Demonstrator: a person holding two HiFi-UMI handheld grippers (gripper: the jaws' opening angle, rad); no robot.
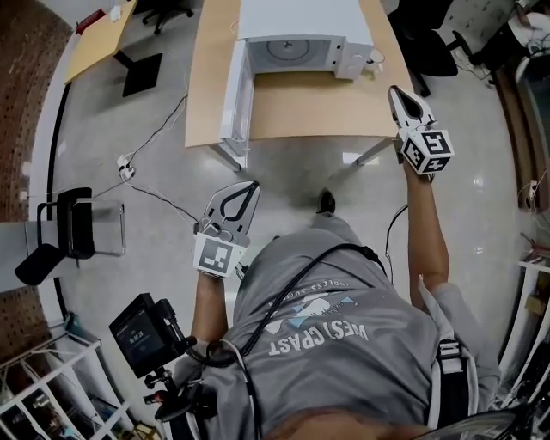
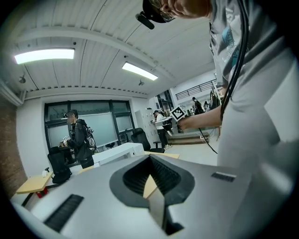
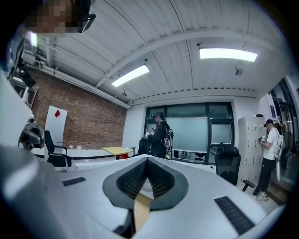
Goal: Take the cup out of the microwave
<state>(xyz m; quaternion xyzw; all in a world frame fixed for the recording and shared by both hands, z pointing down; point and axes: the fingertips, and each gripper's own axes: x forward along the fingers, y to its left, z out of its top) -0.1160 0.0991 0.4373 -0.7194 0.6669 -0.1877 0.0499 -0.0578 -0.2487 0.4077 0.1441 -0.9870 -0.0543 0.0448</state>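
— Where's the cup?
— I can't spot it inside the open microwave [image 1: 305,39]; maybe it's that small white thing [image 1: 375,58] beside it. My 2 tools, left gripper [image 1: 249,187] and right gripper [image 1: 396,91], stay off it, pinched together with nothing to carry.

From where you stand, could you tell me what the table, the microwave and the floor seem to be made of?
The table looks like pale wood or laminate, matt and evenly tan. The microwave seems white-painted metal or plastic, smooth. The floor looks like polished concrete: grey, with bright reflections.
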